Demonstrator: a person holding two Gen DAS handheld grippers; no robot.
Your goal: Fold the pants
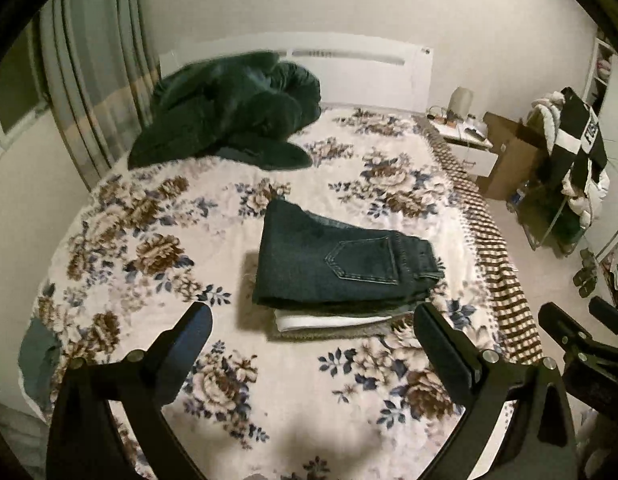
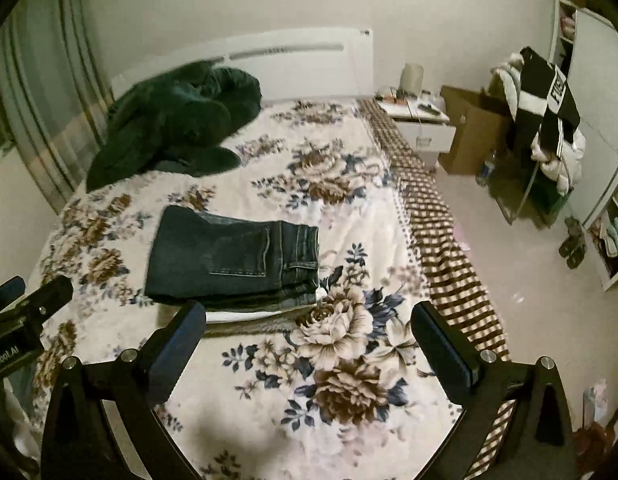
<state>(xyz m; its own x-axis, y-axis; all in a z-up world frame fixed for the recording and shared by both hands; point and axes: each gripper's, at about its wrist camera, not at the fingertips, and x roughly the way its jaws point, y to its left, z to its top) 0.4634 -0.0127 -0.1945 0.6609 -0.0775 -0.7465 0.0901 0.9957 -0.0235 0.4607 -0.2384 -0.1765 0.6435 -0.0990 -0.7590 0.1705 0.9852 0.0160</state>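
Both claws are spread wide with nothing between the fingers. The left gripper (image 1: 313, 344) hangs over the bedspread (image 1: 157, 216) with the folded jeans (image 1: 341, 264) right ahead of its fingertips, pretty much centred in the gap. The right gripper (image 2: 309, 340) sits a bit further right, so from its camera the jeans (image 2: 233, 256) are ahead and off to the left, just past its left finger.

The jeans look already folded into a compact block, back pocket up, sitting on top of a couple of other folded things: a white piece (image 1: 329, 322) and something tan-grey (image 1: 309, 334) peek out underneath on the near side. So my read is the fold is basically done and what's left is tidying or letting go cleanly.

If I were finishing this, I'd keep both claws apart and lifted so a finger doesn't snag the near edge and drag the stack open. If the top layer needs squaring, nudge the waistband end from the right, gently, since denim on a fuzzy blanket will grip and bunch.

Further out past the jeans, well apart, there's a dark green heap (image 1: 229, 112) up near the headboard (image 1: 349, 68), maybe the next thing to fold, can't tell what it is. A nightstand (image 2: 421, 124) sits off to the right.
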